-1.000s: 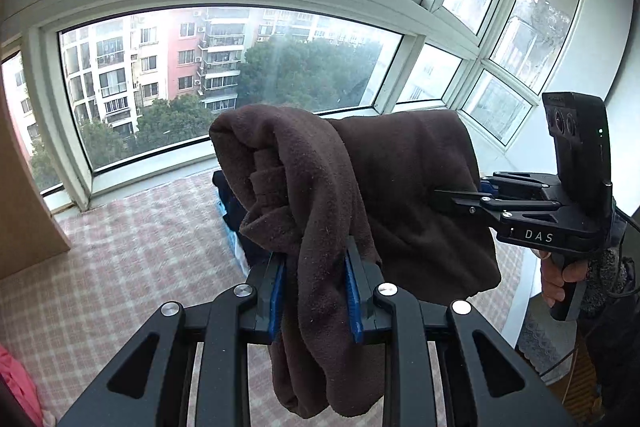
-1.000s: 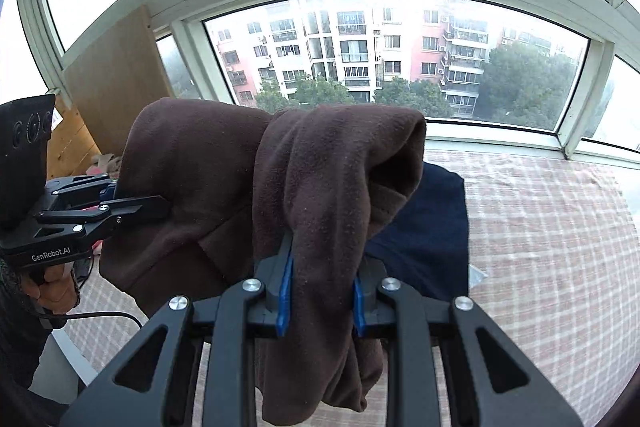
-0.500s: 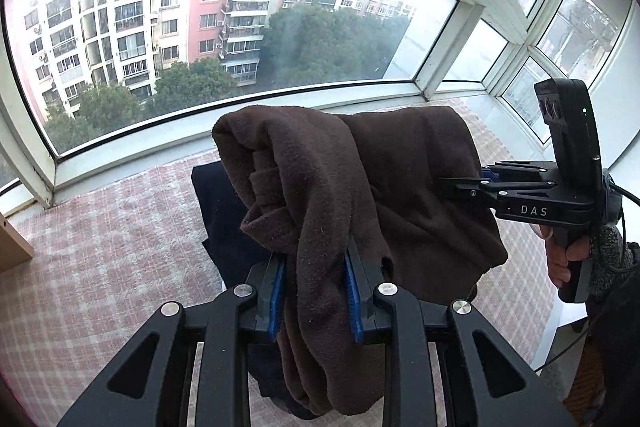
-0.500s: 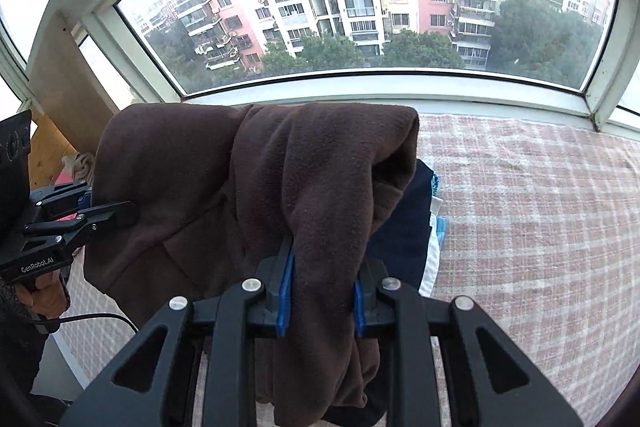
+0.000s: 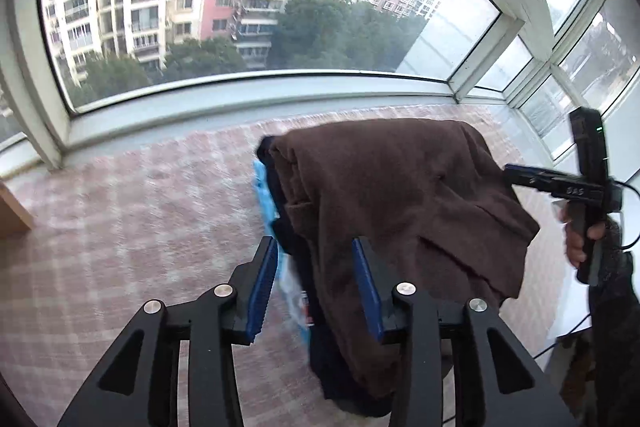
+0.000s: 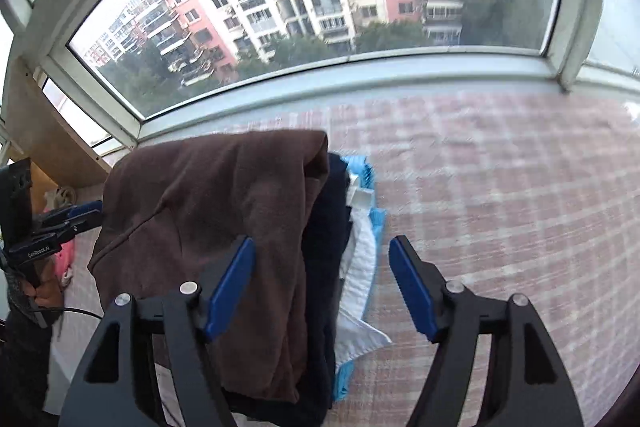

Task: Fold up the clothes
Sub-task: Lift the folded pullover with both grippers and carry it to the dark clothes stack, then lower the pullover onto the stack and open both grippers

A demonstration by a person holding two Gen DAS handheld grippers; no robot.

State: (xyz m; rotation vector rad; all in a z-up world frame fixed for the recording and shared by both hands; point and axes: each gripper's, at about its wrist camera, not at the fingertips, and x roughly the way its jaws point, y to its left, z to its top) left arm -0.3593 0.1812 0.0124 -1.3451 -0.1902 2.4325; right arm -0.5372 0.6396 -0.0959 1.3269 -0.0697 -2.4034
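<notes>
A brown fleece garment (image 5: 400, 195) (image 6: 224, 199) lies folded on top of a stack, over a navy garment (image 6: 324, 227) and a light-blue and white one (image 6: 362, 247). My left gripper (image 5: 316, 267) is opening; the brown edge sits between its blue pads, drapes against the right pad and stands clear of the left one. My right gripper (image 6: 320, 267) is opening wide, with the stack's edge between its pads and the cloth near the left pad only. Each gripper shows at the far side of the other view: the right gripper (image 5: 510, 173) and the left gripper (image 6: 94, 213), both at the brown cloth's edge.
The stack rests on a pink checked cloth (image 5: 140, 227) (image 6: 500, 187) under a bay window sill (image 5: 260, 99). A wooden board (image 6: 48, 131) stands at the left, with a pink item (image 6: 64, 263) below it. A hand (image 5: 576, 239) and cable are at the right.
Both grippers came down toward the checked cloth with the brown garment, then their jaws parted and let it go onto the navy and blue stack.
</notes>
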